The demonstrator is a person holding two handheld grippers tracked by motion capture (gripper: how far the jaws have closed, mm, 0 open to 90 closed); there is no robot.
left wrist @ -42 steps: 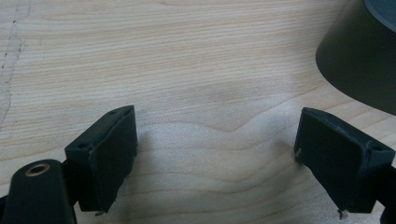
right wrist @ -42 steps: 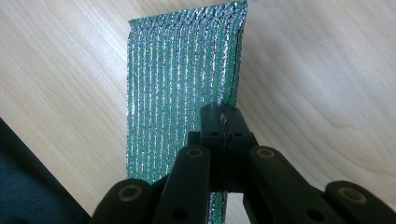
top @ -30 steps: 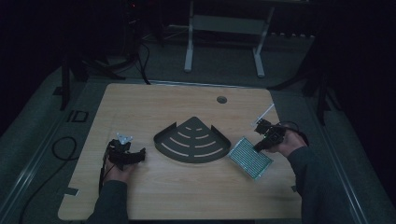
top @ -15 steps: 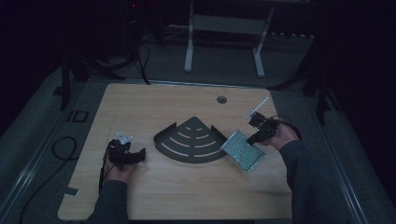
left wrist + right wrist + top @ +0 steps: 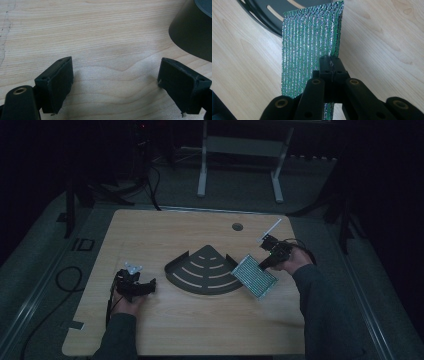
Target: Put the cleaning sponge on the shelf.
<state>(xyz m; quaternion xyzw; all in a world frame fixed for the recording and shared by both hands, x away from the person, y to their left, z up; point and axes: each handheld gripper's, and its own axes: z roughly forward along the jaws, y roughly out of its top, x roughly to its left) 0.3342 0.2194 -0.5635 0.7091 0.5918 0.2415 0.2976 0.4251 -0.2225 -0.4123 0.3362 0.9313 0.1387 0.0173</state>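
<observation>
Leftward since a second ago, my right gripper (image 5: 267,261) carries the green scouring pad (image 5: 254,276), clamped on its edge, toward the dark corner rack (image 5: 202,270) mid-bench. Rack lies just left of the pad. My left gripper (image 5: 142,287) rests jaws apart.

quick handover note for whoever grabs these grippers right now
Right gripper: fingers shut on the edge of the green glittery cloth, held above the table beside the dark fan-shaped rack, its far end over the rack's rim.
Left gripper: open, holding nothing, low over bare wood near the rack's left side.
Done: cloth picked up.
Left: probably set it on the rack, then let go.
</observation>
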